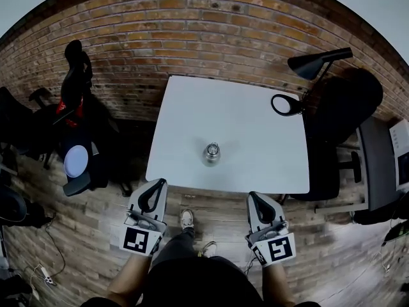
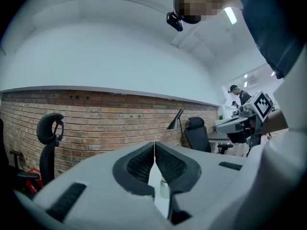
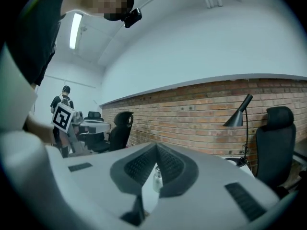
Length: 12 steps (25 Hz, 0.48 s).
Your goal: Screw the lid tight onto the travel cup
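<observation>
Nearest, short of the white table's (image 1: pixel 255 133) front edge, the person's shoe (image 1: pixel 186 219) stands on the plank floor (image 1: pixel 83 235), between the two grippers. The left gripper (image 1: pixel 160 184) hangs just off that front edge, toward the table's left corner. Its jaws are pressed together with nothing gripped; in its own view the ribbed pads (image 2: pixel 141 164) meet tip to tip. The right gripper (image 1: pixel 254 197) hangs just off the same edge, toward the right corner. It too is closed and empty, and its pads (image 3: pixel 170 163) are in contact.

The travel cup (image 1: pixel 211 153) stands upright on the table, near the front edge and about midway across it. It is ahead of both claws and between them, apart from each. In each gripper view it shows low in the gap under the closed tips. Whether its lid is seated cannot be told.

Further back, a black desk lamp (image 1: pixel 285 105) sits at the table's right edge. One black office chair (image 1: pixel 348 98) stands beyond that edge and another (image 1: pixel 75 75) is off the table's left side. A brick wall (image 1: pixel 192 18) runs behind the table's far edge.
</observation>
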{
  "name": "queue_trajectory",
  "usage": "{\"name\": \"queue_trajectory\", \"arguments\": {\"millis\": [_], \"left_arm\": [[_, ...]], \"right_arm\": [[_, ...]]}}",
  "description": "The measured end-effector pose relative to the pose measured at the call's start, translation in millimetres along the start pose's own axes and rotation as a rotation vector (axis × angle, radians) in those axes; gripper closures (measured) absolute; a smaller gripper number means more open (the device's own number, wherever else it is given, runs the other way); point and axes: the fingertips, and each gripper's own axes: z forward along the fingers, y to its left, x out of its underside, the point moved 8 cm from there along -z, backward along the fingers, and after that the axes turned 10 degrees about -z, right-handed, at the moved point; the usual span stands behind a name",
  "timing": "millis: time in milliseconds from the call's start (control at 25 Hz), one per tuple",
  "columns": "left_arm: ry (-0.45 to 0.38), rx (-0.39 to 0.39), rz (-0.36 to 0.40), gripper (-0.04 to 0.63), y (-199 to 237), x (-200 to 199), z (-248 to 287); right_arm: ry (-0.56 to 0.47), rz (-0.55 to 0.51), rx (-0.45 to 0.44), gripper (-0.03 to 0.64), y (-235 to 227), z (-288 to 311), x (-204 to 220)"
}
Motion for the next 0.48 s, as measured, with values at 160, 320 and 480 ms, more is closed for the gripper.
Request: {"name": "queue_trajectory", "arguments": {"millis": [160, 320, 480], "left_arm": [[-0.007, 0.029, -0.016, 0.568, 27, -4, 25], [0.020, 0.074, -0.030, 0.566, 53, 1, 45], [0.045, 0.126, -0.045, 0.568, 70, 9, 66]], "right_arm": [[0.021, 0.009, 0.008, 0.603, -1, 34, -10], [0.048, -0.012, 0.030, 0.603, 0, 58, -20], [0.083, -0.014, 0.079, 0.603, 0, 69, -22]]}}
